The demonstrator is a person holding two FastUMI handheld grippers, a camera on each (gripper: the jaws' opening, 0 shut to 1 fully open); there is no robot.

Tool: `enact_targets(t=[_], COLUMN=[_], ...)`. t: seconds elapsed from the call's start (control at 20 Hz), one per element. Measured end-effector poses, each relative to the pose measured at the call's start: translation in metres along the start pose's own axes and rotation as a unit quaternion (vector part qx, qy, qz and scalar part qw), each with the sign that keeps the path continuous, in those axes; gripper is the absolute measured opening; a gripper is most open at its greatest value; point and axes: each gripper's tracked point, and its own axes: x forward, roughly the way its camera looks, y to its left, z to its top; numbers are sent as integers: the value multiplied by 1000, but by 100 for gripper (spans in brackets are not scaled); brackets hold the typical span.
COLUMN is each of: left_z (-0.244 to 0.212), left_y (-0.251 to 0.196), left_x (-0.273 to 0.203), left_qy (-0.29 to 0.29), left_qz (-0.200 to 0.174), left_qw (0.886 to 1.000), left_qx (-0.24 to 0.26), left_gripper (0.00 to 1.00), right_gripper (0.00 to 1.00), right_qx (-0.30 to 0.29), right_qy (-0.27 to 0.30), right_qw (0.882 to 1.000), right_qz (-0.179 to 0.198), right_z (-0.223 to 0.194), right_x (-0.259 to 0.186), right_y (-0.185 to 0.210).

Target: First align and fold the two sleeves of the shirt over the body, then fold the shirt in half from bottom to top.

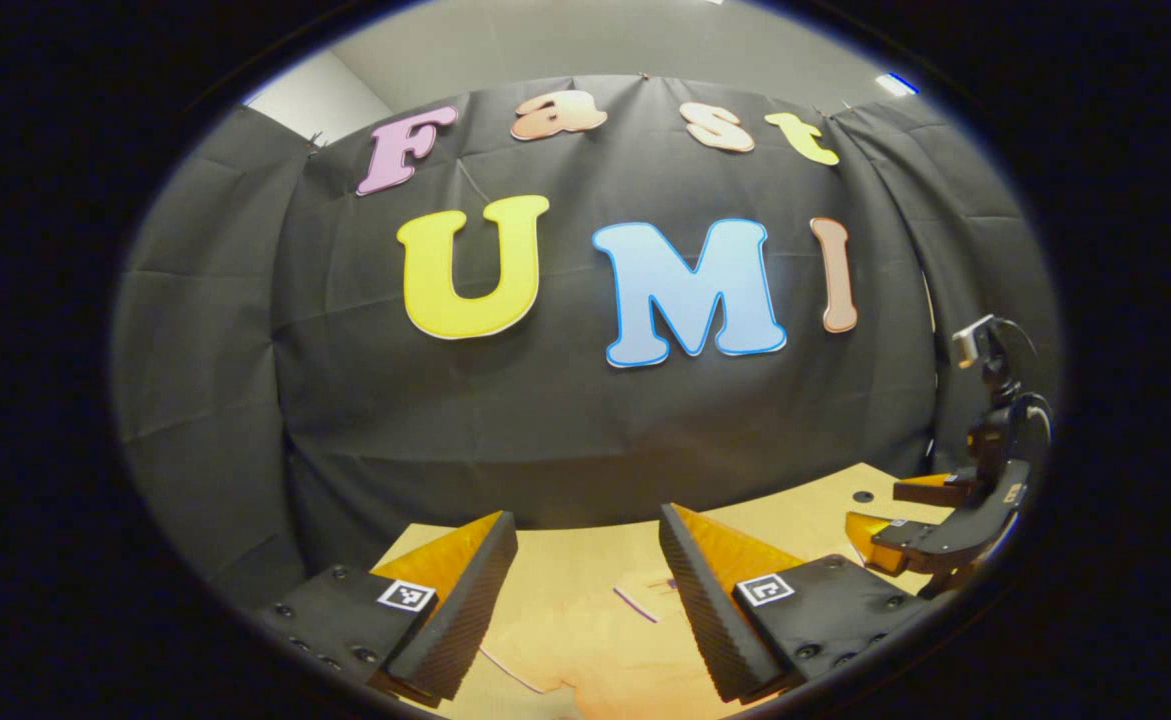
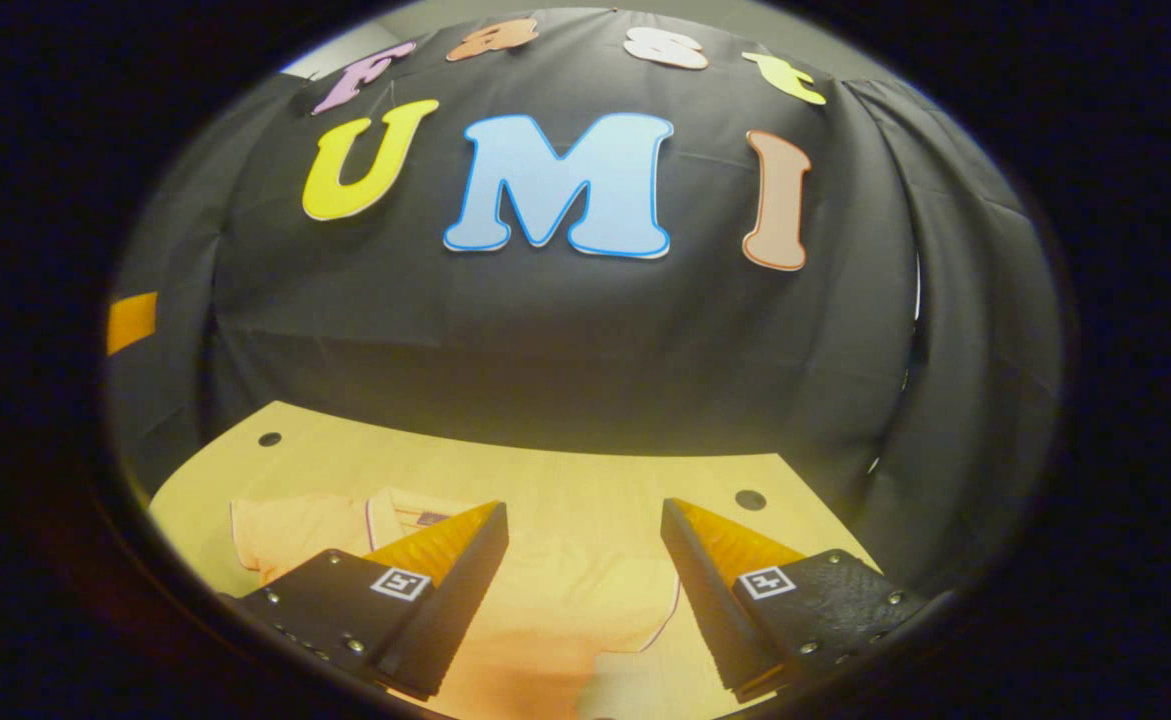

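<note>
Shirt [image 2: 555, 600], pale orange with thin dark piping along collar and sleeve hems, lying flat and spread on the light wooden table [image 2: 585, 480], collar end toward the back wall. In the right gripper view, one short sleeve [image 2: 280, 535] out to the left near the collar, the other sleeve's hem curving down on the right, just beside the right-hand finger; neither sleeve folded over the body. In the left gripper view, part of the same shirt [image 1: 595, 640] low in the picture, between and under the fingers, with a short stretch of piping by the collar.

Right gripper [image 2: 585, 590] hovering above the shirt body, jaws spread wide, nothing between them, not touching the cloth as far as can be told. Left gripper [image 1: 585, 600] likewise above the shirt, jaws wide apart and holding nothing. Same right gripper [image 1: 905, 525] also at the far right edge of the left gripper view, over the table, fingers apart, a small camera on its top.

Two round dark holes in the table toward the back, one at each side. Black cloth wall [image 2: 565, 340] close behind the table, hanging in folds
</note>
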Motion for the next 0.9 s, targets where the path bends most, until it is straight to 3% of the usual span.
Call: enact_targets(t=[0.5, 0.9], left_z=[-19, -37], left_y=[23, 46], left_x=[4, -4], left_qy=[23, 42], left_qz=[13, 37], left_qw=[1000, 998], left_qx=[-12, -27], left_gripper=[94, 94], right_gripper=[96, 96], right_qx=[4, 6], right_qy=[119, 175], right_qw=[993, 984], right_qz=[-2, -32], right_z=[-101, -154], right_x=[61, 82], right_y=[-3, -31])
